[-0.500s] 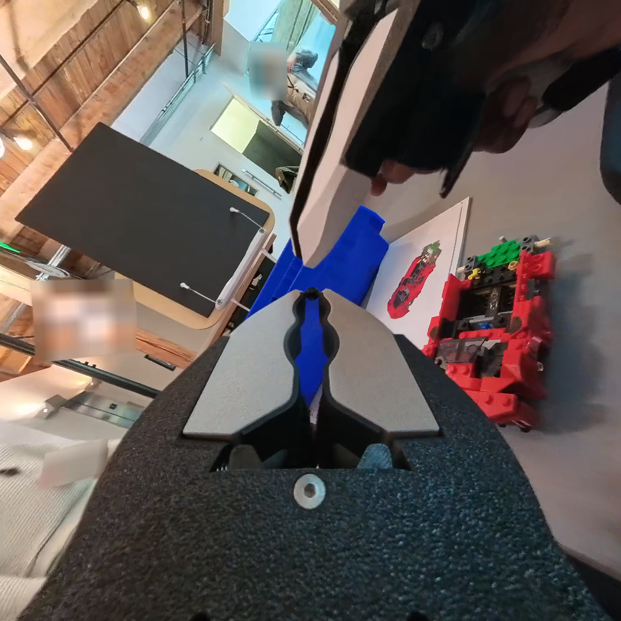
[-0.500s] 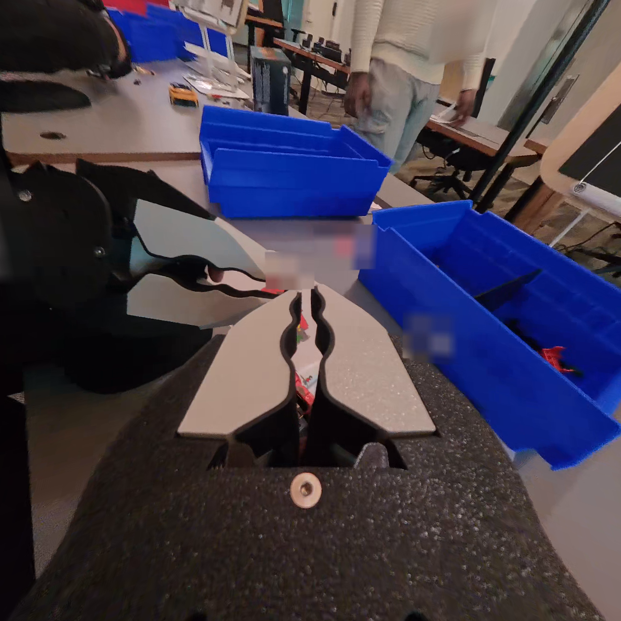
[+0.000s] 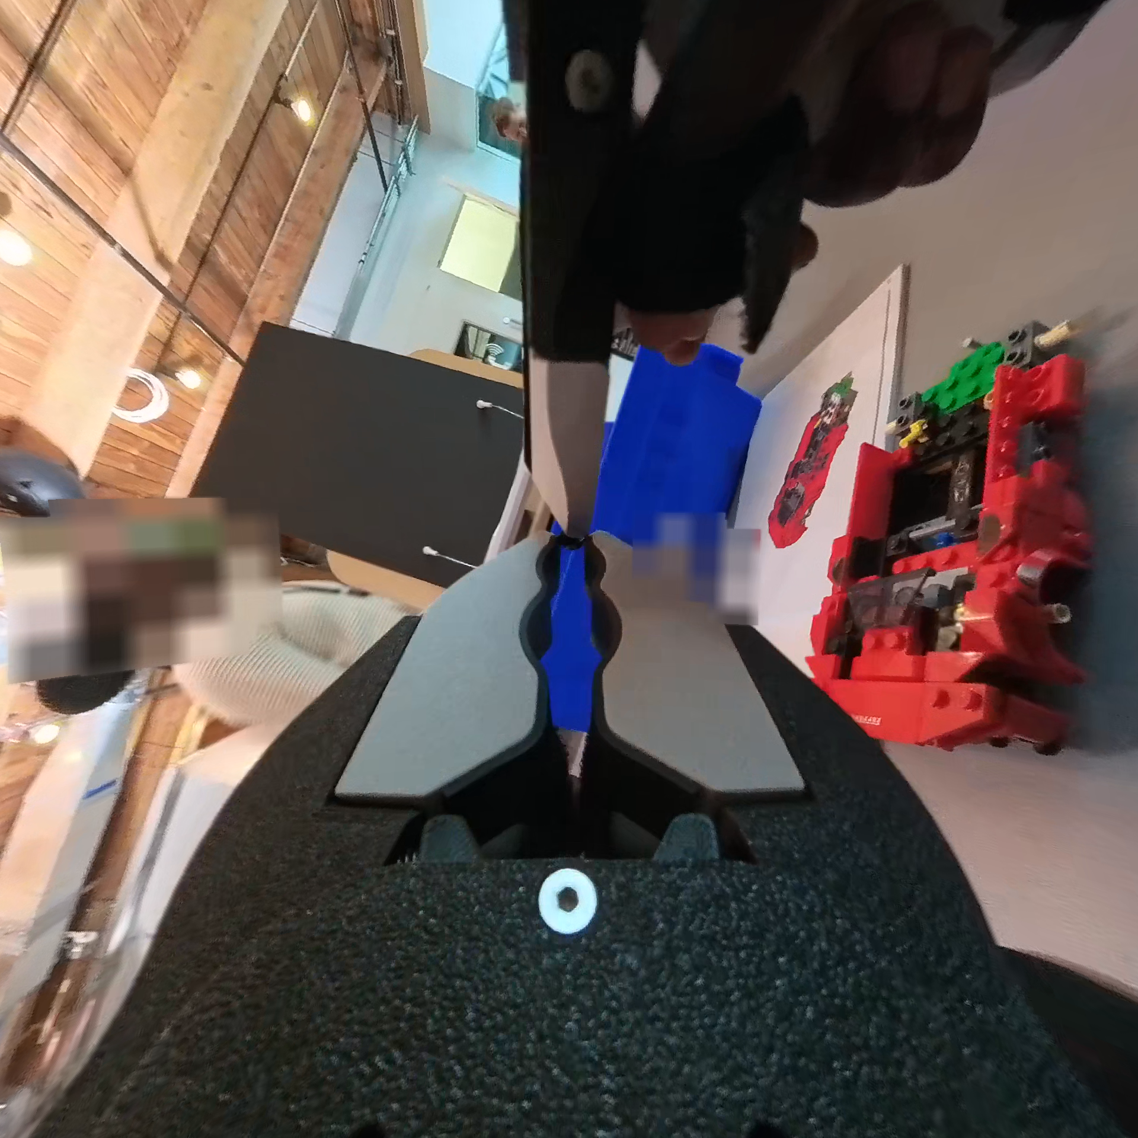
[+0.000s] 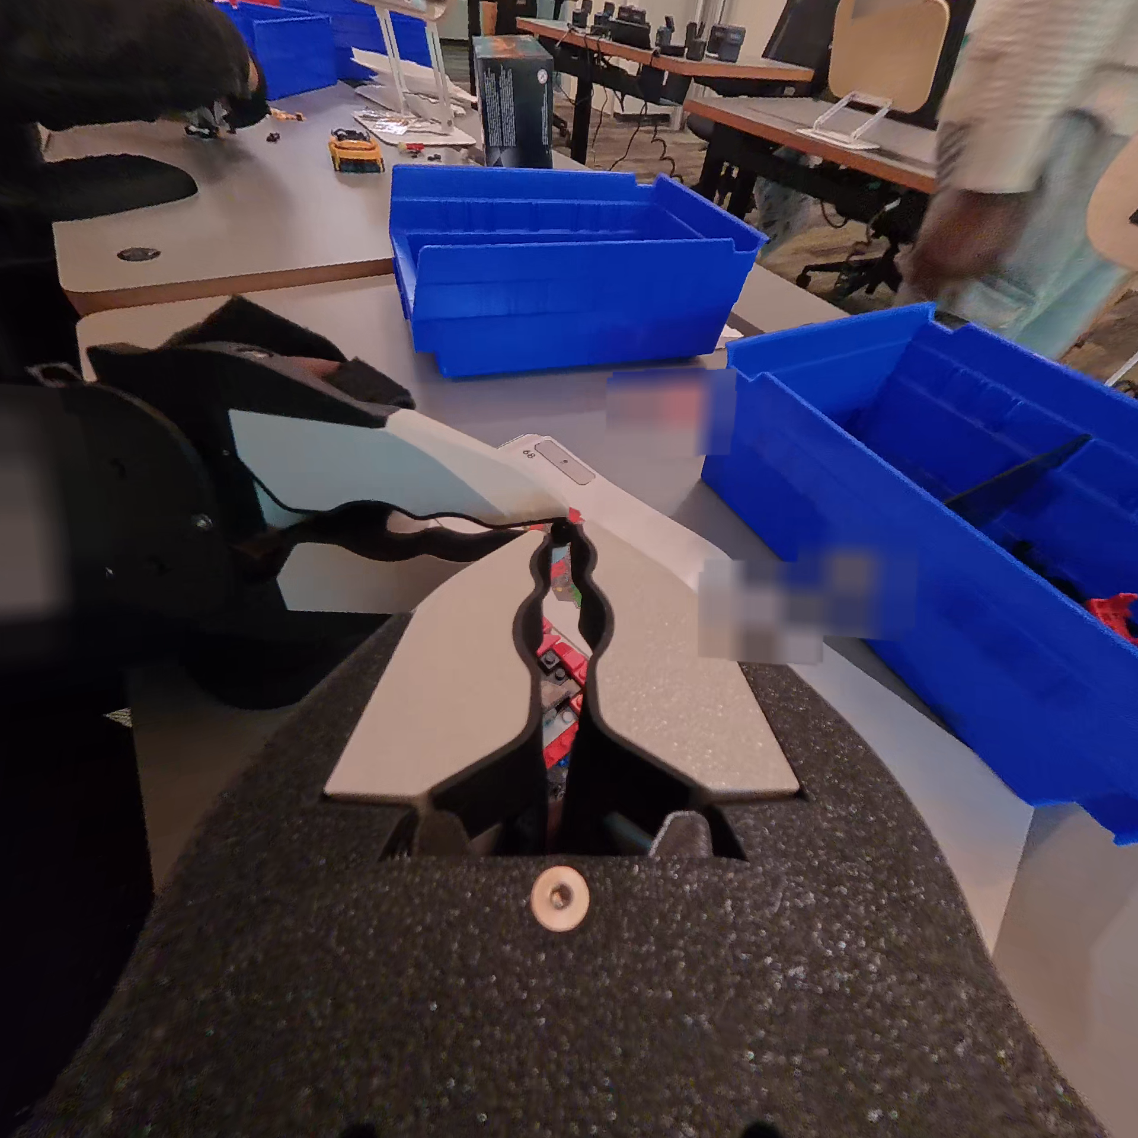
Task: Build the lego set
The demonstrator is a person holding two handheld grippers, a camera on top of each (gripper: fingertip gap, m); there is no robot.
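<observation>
Between my two meeting tips sits a tiny black piece point(image 3: 569, 542), both grippers clenched on it; light, slippery, so pinch its ends (the brittle red model point(image 3: 960, 573) lies right of my left gripper point(image 3: 569, 548)).

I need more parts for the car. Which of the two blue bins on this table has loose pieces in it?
The blue bin on the right, with the black divider: red pieces lie at its near end. The far bin shows none.

Red lego car point(image 3: 960, 573), part-built, on grey table; nose perhaps unfinished.
</observation>
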